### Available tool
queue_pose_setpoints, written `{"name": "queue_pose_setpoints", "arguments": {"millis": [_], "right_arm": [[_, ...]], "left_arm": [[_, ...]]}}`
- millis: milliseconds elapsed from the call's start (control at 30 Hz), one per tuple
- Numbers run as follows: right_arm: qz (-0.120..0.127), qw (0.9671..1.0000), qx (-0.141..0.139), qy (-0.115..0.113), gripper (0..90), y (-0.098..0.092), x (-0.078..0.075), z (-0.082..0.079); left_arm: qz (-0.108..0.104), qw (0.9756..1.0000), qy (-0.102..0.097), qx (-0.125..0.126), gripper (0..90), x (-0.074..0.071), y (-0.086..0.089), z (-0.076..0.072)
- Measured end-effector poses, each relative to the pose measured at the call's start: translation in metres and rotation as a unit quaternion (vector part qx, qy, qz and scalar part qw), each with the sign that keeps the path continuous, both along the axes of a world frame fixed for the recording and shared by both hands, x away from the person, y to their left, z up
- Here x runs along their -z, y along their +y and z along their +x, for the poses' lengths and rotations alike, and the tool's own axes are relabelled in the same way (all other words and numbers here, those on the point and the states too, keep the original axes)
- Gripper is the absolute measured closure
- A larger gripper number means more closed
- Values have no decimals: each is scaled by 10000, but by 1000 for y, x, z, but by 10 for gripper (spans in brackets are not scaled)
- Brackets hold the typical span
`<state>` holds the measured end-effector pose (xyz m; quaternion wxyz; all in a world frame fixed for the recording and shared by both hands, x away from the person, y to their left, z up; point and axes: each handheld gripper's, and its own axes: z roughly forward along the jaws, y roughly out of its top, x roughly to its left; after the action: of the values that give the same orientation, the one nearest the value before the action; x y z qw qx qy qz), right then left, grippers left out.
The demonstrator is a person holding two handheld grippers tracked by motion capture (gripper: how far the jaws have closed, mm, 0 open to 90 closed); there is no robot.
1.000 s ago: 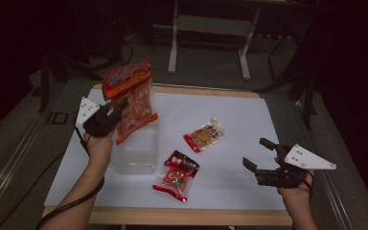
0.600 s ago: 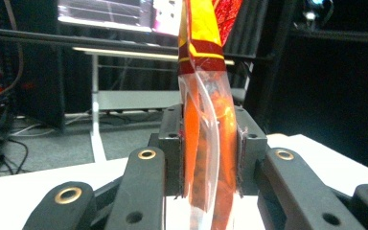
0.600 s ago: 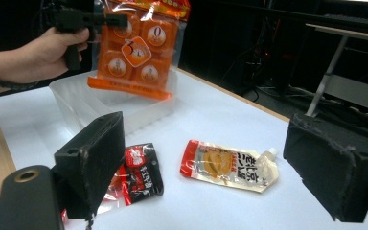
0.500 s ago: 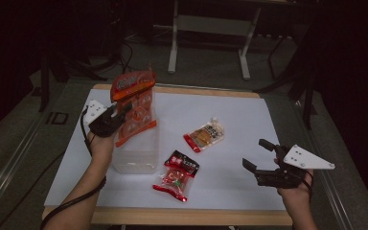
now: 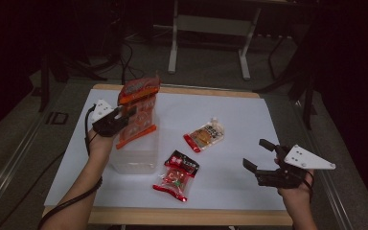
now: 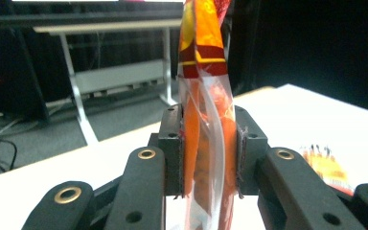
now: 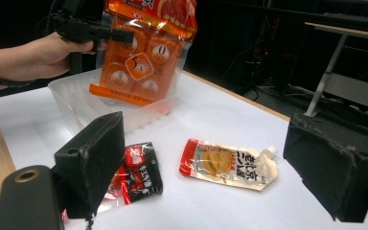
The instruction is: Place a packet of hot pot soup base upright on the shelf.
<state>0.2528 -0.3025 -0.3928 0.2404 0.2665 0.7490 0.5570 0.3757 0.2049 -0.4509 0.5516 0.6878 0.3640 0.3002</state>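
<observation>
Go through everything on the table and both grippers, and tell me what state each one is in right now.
Left gripper: shut on the orange bag.
Orange bag: held upright over the clear tub.
Clear tub: open-topped.
Right gripper: open, holding nothing.
Spout pouch: lying flat.
Red-and-black packets: lying flat.

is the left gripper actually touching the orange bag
Touching. In the left gripper view, the left gripper has both jaws pressed flat against the sides of the orange bag, which is pinched between them with no gap.
</observation>
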Motion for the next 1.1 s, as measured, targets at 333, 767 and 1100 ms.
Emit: {"name": "queue_pose_setpoints", "arguments": {"millis": [333,767,1100], "right_arm": [[56,10000,-1,25,142,-1,2,-1],[30,9999,-68,74,141,4,4,0],[30,9999,-66,94,141,4,5,0]], "left_arm": [[-105,9999,80,72,709,10,13,-5],[164,9995,28,-285,630,19,28,-8],[-139,9979,357,-517,369,15,26,-7]]}}
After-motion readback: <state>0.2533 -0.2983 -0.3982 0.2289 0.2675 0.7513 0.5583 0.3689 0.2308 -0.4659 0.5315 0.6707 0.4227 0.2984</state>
